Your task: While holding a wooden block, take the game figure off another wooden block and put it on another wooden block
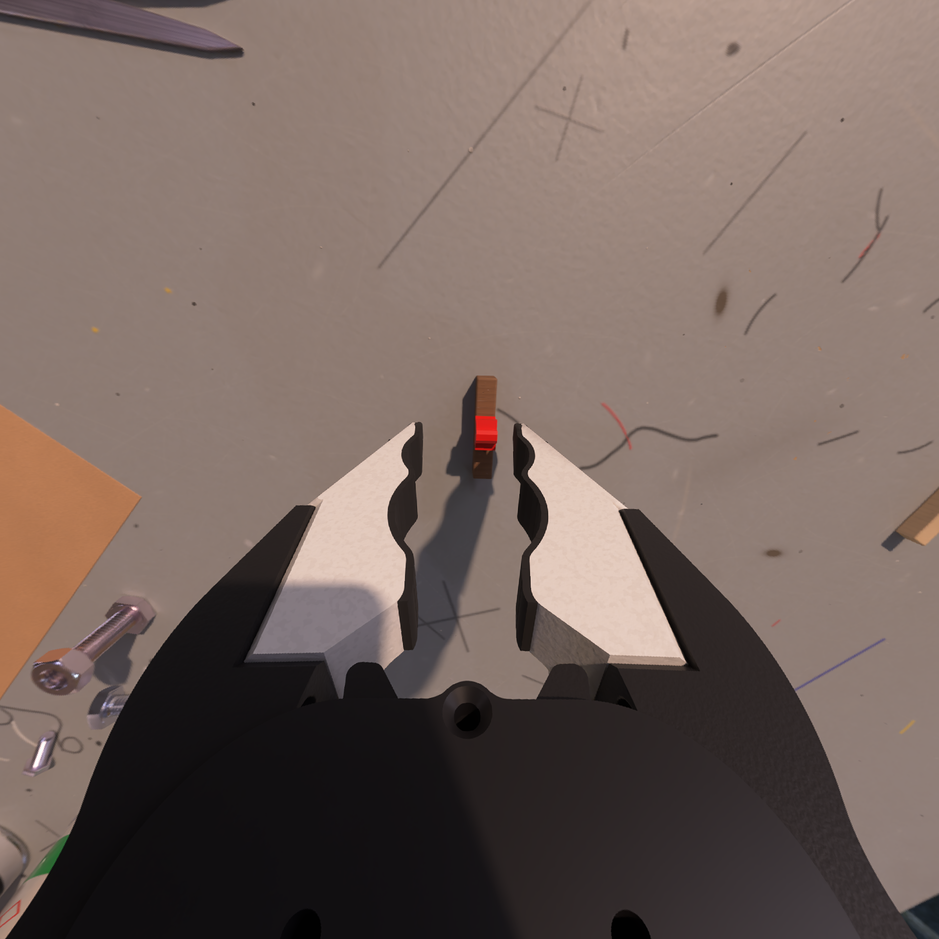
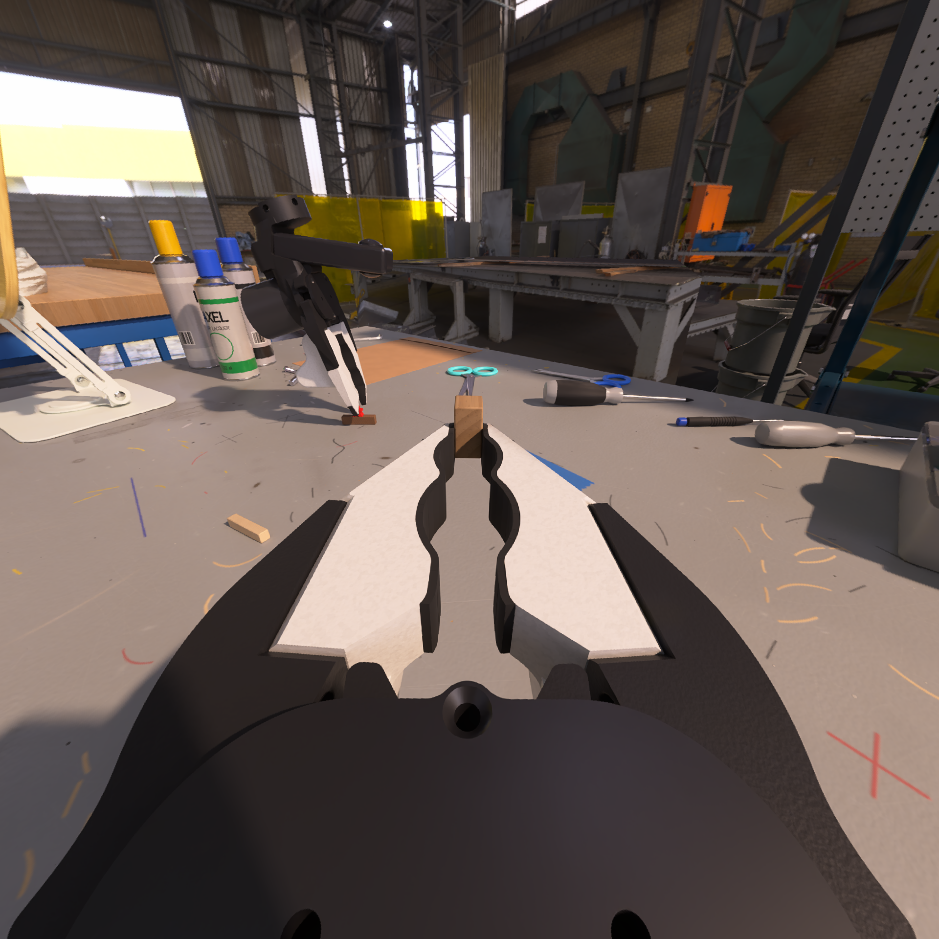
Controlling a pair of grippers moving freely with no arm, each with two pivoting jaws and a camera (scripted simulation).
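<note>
A small red game figure (image 1: 485, 432) sits on a dark brown wooden block (image 1: 484, 426) lying flat on the grey table. My left gripper (image 1: 467, 437) is open and points down at it, fingertips on either side just above the figure. In the right wrist view the left gripper (image 2: 355, 406) hovers over the same dark block (image 2: 358, 419). My right gripper (image 2: 468, 438) is shut on a light wooden block (image 2: 468, 426), held upright above the table. Another light wooden block (image 2: 248, 527) lies flat at the left; its end shows in the left wrist view (image 1: 919, 523).
Spray cans (image 2: 223, 315) and a white lamp base (image 2: 76, 406) stand at the back left. Teal scissors (image 2: 471, 373), screwdrivers (image 2: 599, 392) and a grey-handled tool (image 2: 808, 434) lie behind the held block. Orange cardboard (image 1: 45, 513) and a bolt (image 1: 91, 643) lie left of the left gripper.
</note>
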